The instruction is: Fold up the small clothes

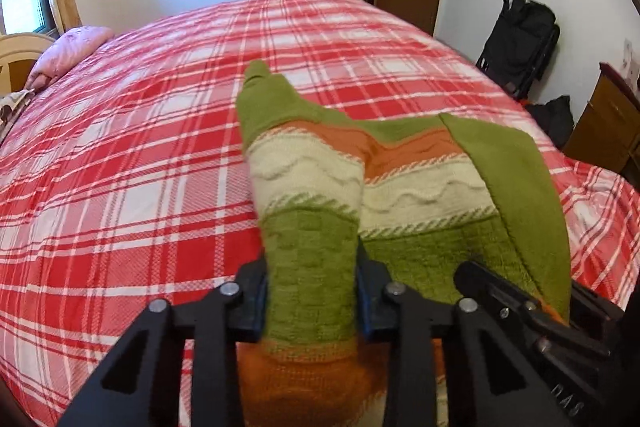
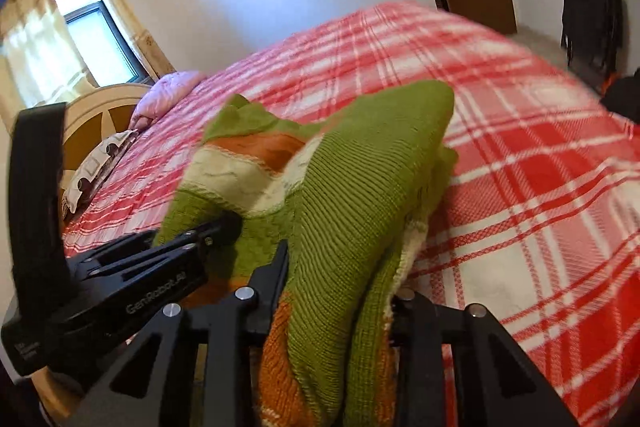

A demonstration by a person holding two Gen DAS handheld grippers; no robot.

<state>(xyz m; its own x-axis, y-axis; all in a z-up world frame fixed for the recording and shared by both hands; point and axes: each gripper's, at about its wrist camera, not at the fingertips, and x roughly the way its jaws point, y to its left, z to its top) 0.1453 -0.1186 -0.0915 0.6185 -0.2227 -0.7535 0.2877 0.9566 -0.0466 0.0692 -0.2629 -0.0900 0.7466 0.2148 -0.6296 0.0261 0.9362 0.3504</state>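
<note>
Both tools clamped on the knit sweater (image 1: 400,183): left tool (image 1: 312,301) pinches a green/cream fold lower centre of left view, right tool (image 2: 340,291) bites a thick multi-layer bunch lower centre of right view. Sweater is lifted off the bed (image 1: 120,147), centre frame, far end draped toward the plaid. Risks imo: right grip holds several layers, one may slip out w/ any pull; tools sit close together, so fabric btwn them bunches, fold lands crooked; loose sleeve upper centre may drag under
</note>
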